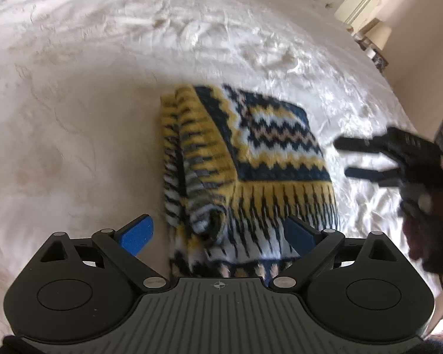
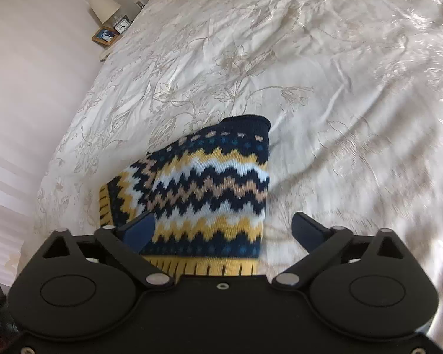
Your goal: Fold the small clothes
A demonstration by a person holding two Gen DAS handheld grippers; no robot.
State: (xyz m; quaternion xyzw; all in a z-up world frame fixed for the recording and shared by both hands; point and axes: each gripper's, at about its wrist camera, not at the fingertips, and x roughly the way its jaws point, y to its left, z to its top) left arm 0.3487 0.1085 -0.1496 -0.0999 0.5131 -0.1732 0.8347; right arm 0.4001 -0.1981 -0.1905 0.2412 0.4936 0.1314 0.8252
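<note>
A small knitted sweater [image 1: 251, 159], zigzag-striped in navy, yellow, white and tan, lies folded into a compact block on the bed [image 1: 73, 118], on its cream floral bedspread. In the left wrist view its long axis runs away from the camera, with the ribbed yellow-and-black band bunched along its left side and across its near end. In the right wrist view the sweater [image 2: 209, 188] narrows toward a dark navy cuff at its far end, pointing up the bed.

The left tongs [image 1: 218, 233] are spread wide, straddling the sweater's near end and gripping nothing. The right tongs [image 2: 224, 230] are also wide open and empty, beside the sweater's right edge.

Past the bed's corner stand a lamp [image 2: 104, 7], a clock [image 2: 121, 25] and a framed picture [image 2: 104, 36].
</note>
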